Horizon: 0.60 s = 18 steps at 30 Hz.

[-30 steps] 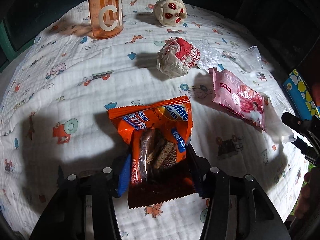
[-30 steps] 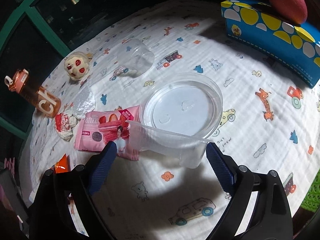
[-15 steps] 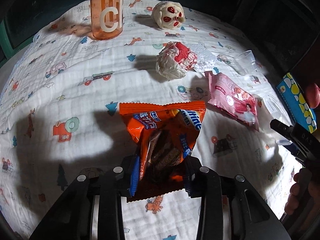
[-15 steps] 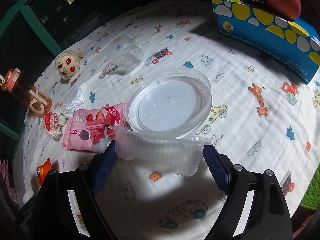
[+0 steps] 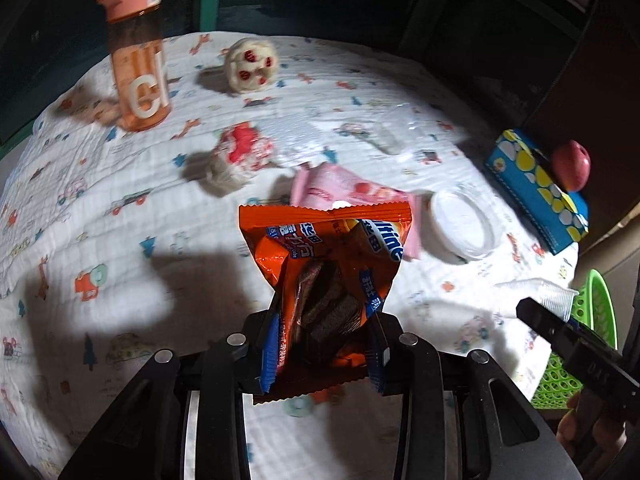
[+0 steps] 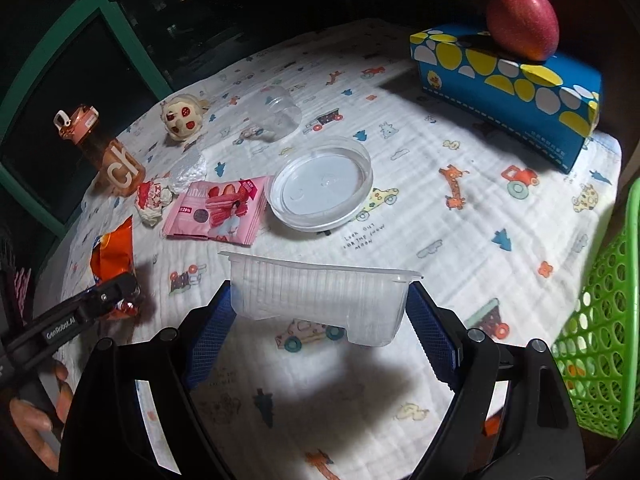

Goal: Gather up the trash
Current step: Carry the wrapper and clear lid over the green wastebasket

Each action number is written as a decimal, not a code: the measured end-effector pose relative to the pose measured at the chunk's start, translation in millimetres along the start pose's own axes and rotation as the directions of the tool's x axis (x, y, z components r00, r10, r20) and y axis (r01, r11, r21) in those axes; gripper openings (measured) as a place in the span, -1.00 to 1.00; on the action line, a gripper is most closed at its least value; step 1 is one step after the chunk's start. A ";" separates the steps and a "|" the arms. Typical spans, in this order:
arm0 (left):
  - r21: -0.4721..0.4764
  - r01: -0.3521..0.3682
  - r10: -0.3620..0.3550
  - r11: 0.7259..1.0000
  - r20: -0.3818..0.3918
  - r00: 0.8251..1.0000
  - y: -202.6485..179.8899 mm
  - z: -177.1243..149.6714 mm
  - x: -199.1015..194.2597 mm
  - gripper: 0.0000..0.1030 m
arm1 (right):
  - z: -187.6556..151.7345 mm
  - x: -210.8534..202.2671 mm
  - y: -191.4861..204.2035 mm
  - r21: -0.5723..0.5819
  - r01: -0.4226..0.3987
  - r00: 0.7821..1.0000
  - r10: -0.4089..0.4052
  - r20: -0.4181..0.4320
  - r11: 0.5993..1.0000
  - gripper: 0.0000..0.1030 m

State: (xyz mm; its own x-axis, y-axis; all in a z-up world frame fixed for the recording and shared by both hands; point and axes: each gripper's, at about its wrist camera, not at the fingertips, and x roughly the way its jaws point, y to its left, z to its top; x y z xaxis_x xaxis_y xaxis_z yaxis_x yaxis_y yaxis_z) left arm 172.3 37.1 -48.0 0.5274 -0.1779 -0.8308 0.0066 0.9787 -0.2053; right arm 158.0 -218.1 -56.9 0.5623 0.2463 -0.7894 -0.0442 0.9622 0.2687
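My left gripper (image 5: 322,344) is shut on an orange snack wrapper (image 5: 328,256) and holds it up above the cloth; the wrapper also shows in the right wrist view (image 6: 114,254). My right gripper (image 6: 320,320) is shut on a clear plastic tray (image 6: 320,294), lifted off the table; its end shows in the left wrist view (image 5: 548,290). On the cloth lie a pink wrapper (image 6: 218,212), a crumpled red-and-white wrapper (image 6: 152,200), a clear round lid (image 6: 322,182) and a clear cup (image 6: 280,116) on its side.
A green mesh basket (image 6: 600,332) stands at the table's right edge. A blue tissue box (image 6: 504,84) with a red apple (image 6: 522,20) on it sits at the back right. An orange bottle (image 5: 136,56) and a round toy (image 5: 250,64) stand at the back.
Both grippers closed on their items and lifted them off the cloth. The left gripper rose with the orange wrapper; the right one drew back toward the basket with the tray.
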 end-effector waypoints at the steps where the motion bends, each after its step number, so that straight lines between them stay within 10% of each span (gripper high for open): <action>1: 0.008 0.010 -0.010 1.000 0.001 1.000 -6.7 0.8 -1.2 -0.34 | -1.9 -5.5 -2.8 -0.004 0.004 1.000 -0.004 0.005 1.000 0.62; 18: 0.250 0.190 -0.192 0.949 -0.016 0.981 -175.6 3.8 -18.5 -0.34 | -21.2 -113.6 -103.1 0.065 0.100 0.981 -0.109 0.160 0.993 0.62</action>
State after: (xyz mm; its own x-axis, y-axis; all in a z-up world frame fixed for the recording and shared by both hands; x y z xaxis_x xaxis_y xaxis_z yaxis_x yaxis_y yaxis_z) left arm 164.5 -131.0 5.4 0.5024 -0.3644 -0.7841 0.3192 0.9209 -0.2235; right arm 81.2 -342.8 -6.6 0.6883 0.1180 -0.7158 0.0657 0.9725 0.2235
